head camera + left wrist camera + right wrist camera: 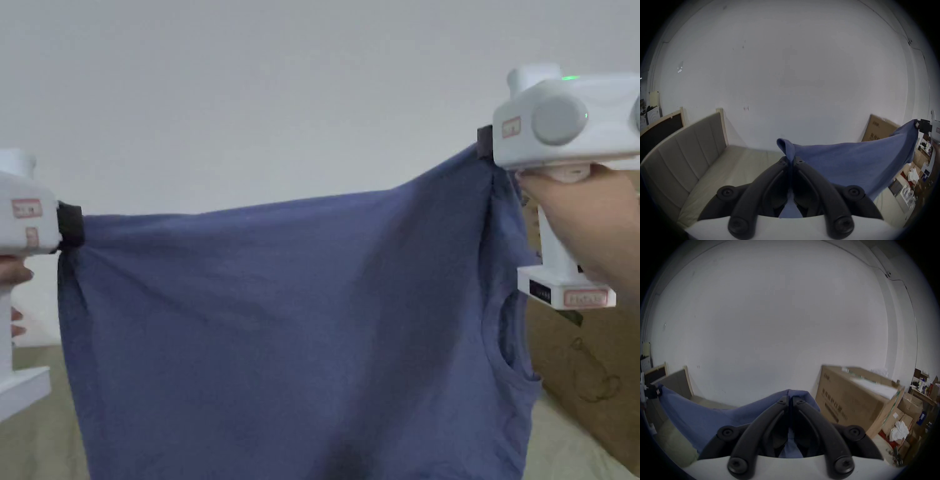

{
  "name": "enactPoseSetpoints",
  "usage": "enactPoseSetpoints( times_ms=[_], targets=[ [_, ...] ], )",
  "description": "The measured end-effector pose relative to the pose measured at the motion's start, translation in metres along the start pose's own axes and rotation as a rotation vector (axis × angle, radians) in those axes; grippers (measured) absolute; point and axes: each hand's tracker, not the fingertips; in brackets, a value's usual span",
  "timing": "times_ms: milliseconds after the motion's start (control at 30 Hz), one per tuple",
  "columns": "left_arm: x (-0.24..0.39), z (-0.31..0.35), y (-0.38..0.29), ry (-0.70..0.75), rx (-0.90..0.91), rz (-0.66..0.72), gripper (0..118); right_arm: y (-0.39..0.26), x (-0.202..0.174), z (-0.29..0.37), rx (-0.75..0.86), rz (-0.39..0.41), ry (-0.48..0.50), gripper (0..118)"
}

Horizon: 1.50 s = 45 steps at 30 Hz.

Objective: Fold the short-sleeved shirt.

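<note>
While the shirt (281,325) hangs mid-frame — lower edge cut off — the left gripper (791,160) and right gripper (789,398) each pinch a top corner; cardboard box (855,400) lettering is blurred.

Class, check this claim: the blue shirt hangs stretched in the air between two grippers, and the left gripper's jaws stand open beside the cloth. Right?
Not quite. The left gripper is shut on the blue shirt, as the left gripper view shows. The rest holds: it hangs stretched between that and the right gripper.
</note>
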Motion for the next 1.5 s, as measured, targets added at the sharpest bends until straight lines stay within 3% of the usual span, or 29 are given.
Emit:
enactPoseSetpoints(
  times_ms=[233,433,467,567,667,933,1067,1200,1233,1267,1300,1400,1433,1467,1500],
  targets=[
    [-0.005,0.001,-0.193,-0.055,-0.320,-0.016,4,-0.239,-0.007,0.013,-0.359,-0.076,0.102,3],
    [-0.038,0.086,-0.347,-0.099,-0.567,0.081,4,-0.405,0.019,0.112,-0.695,-0.062,0.168,3],
    [-0.043,0.104,-0.361,-0.119,-0.585,0.070,4,-0.422,0.026,0.139,-0.711,-0.105,0.179,3],
    [-0.057,0.165,-0.384,-0.112,-0.606,0.093,4,-0.438,0.054,0.204,-0.733,-0.208,0.181,3],
    [-0.067,0.217,-0.389,-0.125,-0.593,0.102,4,-0.440,0.079,0.264,-0.728,-0.254,0.194,3],
    [-0.060,0.305,-0.406,-0.144,-0.595,0.059,4,-0.455,0.104,0.370,-0.756,-0.239,0.217,3],
    [-0.059,0.324,-0.419,-0.146,-0.633,0.040,4,-0.468,0.113,0.387,-0.844,-0.172,0.181,3],
    [-0.060,0.331,-0.430,-0.155,-0.658,0.014,4,-0.481,0.116,0.378,-0.901,-0.188,0.172,3],
    [-0.059,0.332,-0.432,-0.157,-0.656,0.015,7,-0.484,0.115,0.373,-0.912,-0.202,0.171,6],
    [-0.059,0.333,-0.432,-0.158,-0.651,0.013,21,-0.487,0.115,0.368,-0.915,-0.206,0.162,24],
    [-0.059,0.334,-0.431,-0.159,-0.637,0.012,41,-0.488,0.113,0.365,-0.921,-0.206,0.151,52],
    [-0.062,0.344,-0.422,-0.154,-0.604,0.023,69,-0.479,0.109,0.369,-0.877,-0.196,0.118,86],
    [-0.062,0.349,-0.417,-0.151,-0.582,0.030,97,-0.471,0.108,0.373,-0.831,-0.201,0.139,106],
    [-0.061,0.354,-0.412,-0.145,-0.534,0.037,118,-0.463,0.106,0.378,-0.784,-0.210,0.154,111],
    [-0.061,0.363,-0.403,-0.158,-0.451,0.071,116,-0.453,0.102,0.381,-0.742,-0.219,0.152,111]
  ],
)
